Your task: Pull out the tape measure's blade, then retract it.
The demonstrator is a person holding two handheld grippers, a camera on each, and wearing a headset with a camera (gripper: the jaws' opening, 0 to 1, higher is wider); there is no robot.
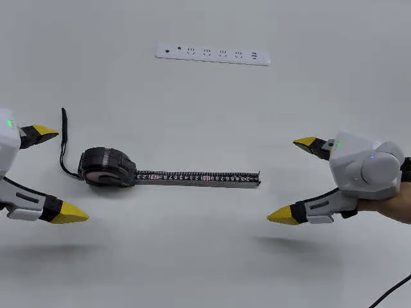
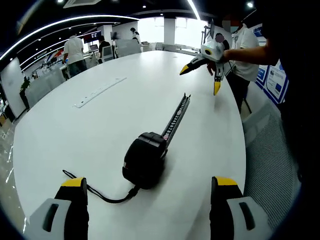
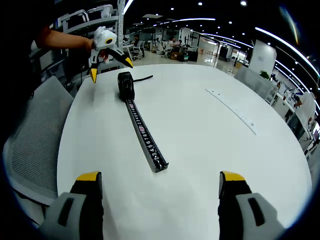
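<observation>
Sitting on a white desk (image 1: 192,269), toward the edge nearest the person, a black tape measure (image 1: 107,167) has its blade (image 1: 199,178) drawn part-way out. The blade lies flat with its numbers facing up and runs straight along that edge to the person's right. Its end hook (image 1: 258,178) rests on the desk with nothing gripping it. A black wrist strap (image 1: 63,144) trails from the opposite end of the tape measure. Well beyond, toward the middle of the desk, lies a white power strip (image 1: 212,53).

The left gripper (image 1: 69,174) hovers just beside the tape measure on the strap side. Its yellow-tipped fingers (image 1: 67,213) are spread wide and hold nothing — placed, it seems, to close on the black body and steady it. The right gripper (image 1: 283,181) hovers near the end hook but apart from it, its fingers likewise wide apart and empty, pointing along the blade.

With the blade holding its length unaided, a lock is probably engaged — the pulling-out looks done or nearly so, and retracting is left to do.
</observation>
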